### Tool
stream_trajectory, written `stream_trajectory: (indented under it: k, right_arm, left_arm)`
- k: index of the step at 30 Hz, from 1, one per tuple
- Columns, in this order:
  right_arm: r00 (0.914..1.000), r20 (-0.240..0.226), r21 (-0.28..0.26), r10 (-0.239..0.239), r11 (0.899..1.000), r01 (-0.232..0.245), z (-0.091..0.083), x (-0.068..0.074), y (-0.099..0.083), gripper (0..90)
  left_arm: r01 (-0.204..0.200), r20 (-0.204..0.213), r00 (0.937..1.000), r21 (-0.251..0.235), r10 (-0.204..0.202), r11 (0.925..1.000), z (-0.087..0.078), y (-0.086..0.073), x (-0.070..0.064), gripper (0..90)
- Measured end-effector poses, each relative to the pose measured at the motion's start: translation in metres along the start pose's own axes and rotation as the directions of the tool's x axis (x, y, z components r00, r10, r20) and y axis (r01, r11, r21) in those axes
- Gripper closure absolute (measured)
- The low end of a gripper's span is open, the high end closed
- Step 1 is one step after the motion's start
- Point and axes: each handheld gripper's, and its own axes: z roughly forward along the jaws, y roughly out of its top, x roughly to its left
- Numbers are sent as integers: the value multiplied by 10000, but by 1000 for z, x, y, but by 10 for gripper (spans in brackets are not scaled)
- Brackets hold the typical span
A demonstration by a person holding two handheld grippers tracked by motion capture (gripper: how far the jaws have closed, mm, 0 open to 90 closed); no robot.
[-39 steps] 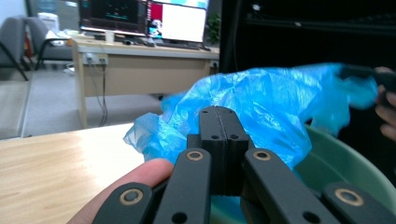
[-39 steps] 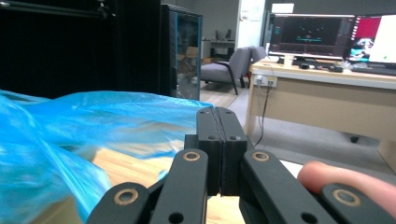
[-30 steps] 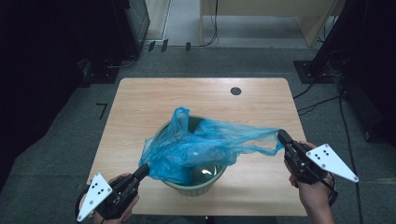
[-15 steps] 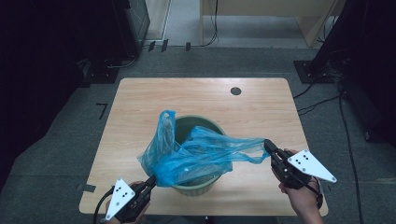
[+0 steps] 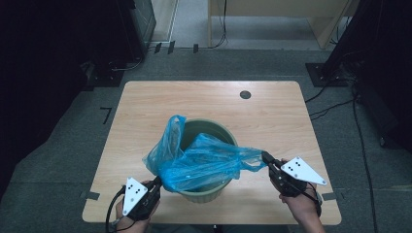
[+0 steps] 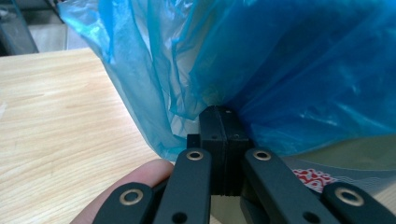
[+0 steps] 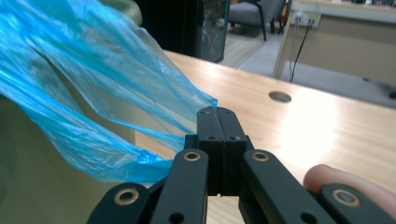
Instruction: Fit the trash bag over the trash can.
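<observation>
Between left claw (image 5: 158, 181) and right claw (image 5: 266, 157) stretches the pinched blue bag (image 5: 204, 162).

The high view looks forward and down from above the person's side, taking in the whole light wooden surface (image 5: 214, 104) from well off. The left gripper view sits very close behind its black jaws, facing the crinkled blue plastic bag (image 6: 280, 70). The right gripper view looks low across the wood from its jaws. All three share the bag and surface.
</observation>
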Motion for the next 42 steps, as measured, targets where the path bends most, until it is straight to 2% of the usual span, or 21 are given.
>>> stream_trajectory:
  k: [3, 5, 9, 11, 15, 17, 20, 22, 24, 28, 30, 31, 33, 35, 37, 38, 39, 40, 41, 42]
  right_arm:
    - [9994, 278, 340, -194, 9993, 184, 8, -2, -10, 900]
    - [9996, 299, 547, -27, 9985, 11, 13, -3, -15, 900]
    - [9996, 278, 727, 7, 9974, -28, 18, -2, -20, 900]
    - [9997, 245, 660, 34, 9978, -50, 16, 0, -18, 900]
    - [9999, -158, 178, 49, 9998, -46, 6, 6, -9, 900]
    - [9993, -343, -67, -121, 9999, 119, 2, 9, -4, 900]
    - [9982, -360, -123, -474, 9988, 470, 1, 14, -2, 900]
    - [9978, -288, 67, -592, 9982, 594, 5, 14, -7, 900]
    - [9977, -52, 326, -669, 9972, 670, 10, 11, -13, 900]
    - [9993, 310, 670, -199, 9976, 178, 16, 0, -21, 900]
    - [9991, 382, 582, 171, 9981, -193, 14, -5, -20, 900]
    - [9987, 451, 512, 227, 9984, -250, 12, -7, -19, 900]
    - [9981, 481, 277, 378, 9989, -391, 7, -10, -16, 900]
    - [9979, 486, -38, 432, 9991, -431, 2, -13, -13, 900]
    - [9976, 495, -307, 479, 9985, -464, -2, -15, -10, 891]
    - [9973, 537, -408, 506, 9980, -484, -4, -15, -9, 892]
    - [9970, 594, -476, 487, 9978, -459, -5, -16, -8, 892]
    - [9968, 638, -512, 476, 9977, -444, -6, -17, -8, 893]
    - [9967, 648, -513, 487, 9976, -454, -6, -17, -8, 894]
    - [9968, 644, -514, 478, 9977, -446, -7, -17, -8, 894]
  left_arm:
    - [23, 479, 9988, -184, -14, 9998, -4, -2, -1, 900]
    - [-140, 750, 9971, -204, 155, 9997, -5, -4, -2, 900]
    - [-37, 1000, 9950, -114, 48, 9999, -1, -7, -1, 900]
    - [-59, 985, 9951, 24, 56, 10000, 2, -8, 0, 900]
    - [-272, 789, 9966, 646, 221, 9975, 12, -17, 3, 900]
    - [-198, 629, 9979, 918, 140, 9956, 17, -19, 6, 900]
    - [-12, 357, 9994, 881, -19, 9961, 20, -18, 8, 900]
    - [17, 390, 9992, 604, -40, 9982, 17, -16, 7, 900]
    - [39, 597, 9982, 254, -54, 9997, 11, -15, 5, 900]
    - [-177, 827, 9963, -505, 218, 9986, -4, -14, 1, 900]
    - [-213, 854, 9959, -867, 288, 9960, -10, -14, 1, 892]
    - [-187, 975, 9948, -1087, 294, 9939, -13, -14, 3, 871]
    - [18, 1371, 9904, -1439, 182, 9896, -18, -13, 8, 770]
    - [267, 1869, 9824, -1668, 50, 9856, -23, -12, 13, 650]
    - [218, 1978, 9802, -1721, 129, 9848, -26, -12, 15, 560]
    - [34, 2017, 9788, -1970, 371, 9804, -31, -12, 18, 523]
    - [37, 2100, 9768, -2071, 407, 9783, -34, -11, 20, 489]
    - [37, 2100, 9768, -2071, 407, 9783, -34, -11, 20, 467]
    - [-80, 2244, 9728, -2138, 571, 9768, -39, -10, 26, 454]
    - [-48, 2267, 9723, -2227, 566, 9749, -42, -9, 29, 442]
